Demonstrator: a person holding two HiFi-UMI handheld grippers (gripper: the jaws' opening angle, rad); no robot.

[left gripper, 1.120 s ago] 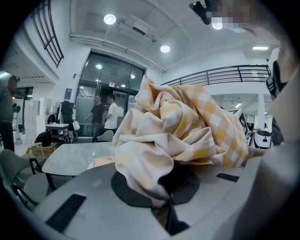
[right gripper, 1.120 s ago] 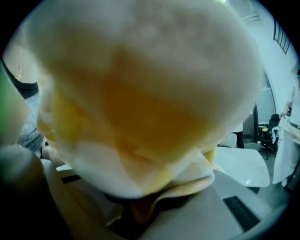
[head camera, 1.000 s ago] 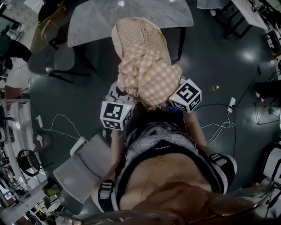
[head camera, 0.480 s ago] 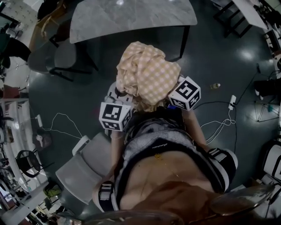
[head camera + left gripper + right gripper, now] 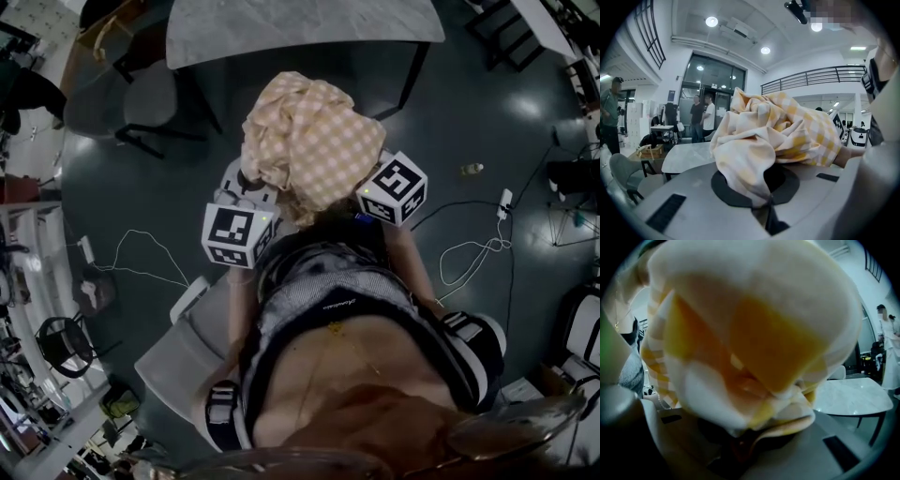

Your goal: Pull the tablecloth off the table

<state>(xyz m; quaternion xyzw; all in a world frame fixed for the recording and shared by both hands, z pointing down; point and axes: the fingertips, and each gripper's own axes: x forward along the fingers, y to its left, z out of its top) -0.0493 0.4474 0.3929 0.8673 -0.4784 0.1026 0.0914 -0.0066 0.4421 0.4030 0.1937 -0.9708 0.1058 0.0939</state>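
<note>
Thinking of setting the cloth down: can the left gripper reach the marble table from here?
Probably not: the left gripper is shut on the bundled tablecloth, and open floor separates it from the table.

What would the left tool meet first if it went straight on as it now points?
The bunched tablecloth that the left tool clamps fills its path; beyond that, probably the grey table, though depth is unclear.

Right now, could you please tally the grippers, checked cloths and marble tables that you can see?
Grippers: 2, the left gripper and the right gripper, each shut on a bunch of the cloth
Checked cloth: 1
Marble table: 1
Total: 4
</note>
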